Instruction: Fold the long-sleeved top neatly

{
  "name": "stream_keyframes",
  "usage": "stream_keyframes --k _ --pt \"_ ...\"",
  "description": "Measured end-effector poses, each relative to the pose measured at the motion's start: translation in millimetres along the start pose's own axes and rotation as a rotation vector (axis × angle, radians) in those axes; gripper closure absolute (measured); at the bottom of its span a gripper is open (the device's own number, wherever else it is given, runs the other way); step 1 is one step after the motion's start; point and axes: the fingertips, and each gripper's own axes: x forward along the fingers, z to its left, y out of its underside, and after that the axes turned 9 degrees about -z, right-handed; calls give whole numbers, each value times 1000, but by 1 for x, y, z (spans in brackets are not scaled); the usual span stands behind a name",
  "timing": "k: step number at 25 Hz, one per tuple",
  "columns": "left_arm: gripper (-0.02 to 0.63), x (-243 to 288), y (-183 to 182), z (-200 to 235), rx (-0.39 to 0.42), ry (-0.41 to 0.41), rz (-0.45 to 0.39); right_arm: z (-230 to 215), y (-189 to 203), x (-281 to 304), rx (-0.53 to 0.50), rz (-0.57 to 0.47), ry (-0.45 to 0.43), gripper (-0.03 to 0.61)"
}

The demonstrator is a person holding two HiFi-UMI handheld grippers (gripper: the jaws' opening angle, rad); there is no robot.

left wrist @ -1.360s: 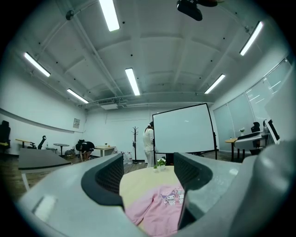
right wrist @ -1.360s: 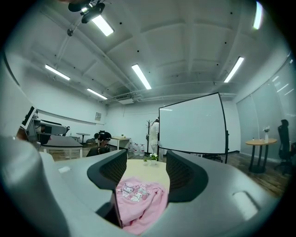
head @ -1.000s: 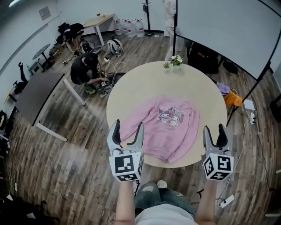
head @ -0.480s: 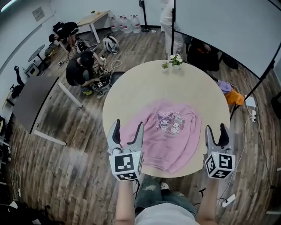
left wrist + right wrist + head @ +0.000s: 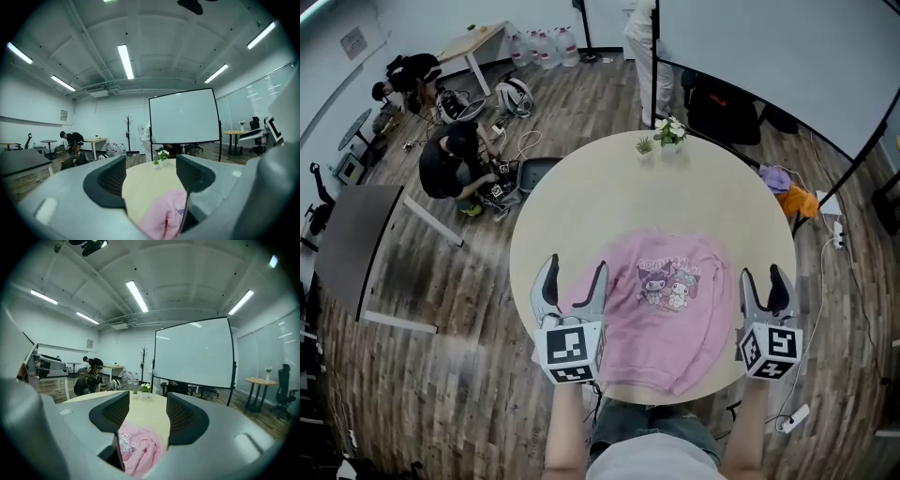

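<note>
On the near half of the round table [image 5: 609,202] the pink long-sleeved top [image 5: 675,323] lies face up with its cartoon print showing. Its hem sits at the edge closest to the person, and its cloth is rumpled rather than smoothed flat. The main risk, as I judge it, is that any pull toward the body slides the hem off that edge and drags the garment down. A fold begun over the bunched side would also lock the wrinkles in, and a shallow pinch could lift one layer only. Both forearms reach forward and low, markers up. The left gripper [image 5: 573,274] hangs over the top's left edge, the right gripper [image 5: 763,277] just beside its right edge near the table rim. Each points away from the person, jaws spread apart and holding nothing, with pink cloth showing below the gap. The small potted plant [image 5: 668,132] stands well apart at the far rim, an unlikely snag.
</note>
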Motion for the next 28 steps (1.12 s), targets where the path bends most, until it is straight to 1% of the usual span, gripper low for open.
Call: stream_keyframes --k 4,8,14,18,21,24,28 --pt "285 26 16 6 0 45 33 4 11 19 -9 34 22 308" --pt "285 47 33 6 -24 81 67 6 23 34 -11 63 39 308" --pt "285 66 56 7 -29 127 115 12 41 49 -22 119 43 310" --pt "287 78 73 2 -29 151 147 7 58 55 -29 158 49 314" --pt "297 85 87 0 -18 165 176 1 71 58 -33 188 55 324" --pt "331 94 99 -3 -9 184 200 -6 84 65 -36 216 56 334" --pt "333 107 119 -6 20 197 255 -14 105 78 -46 273 39 344"
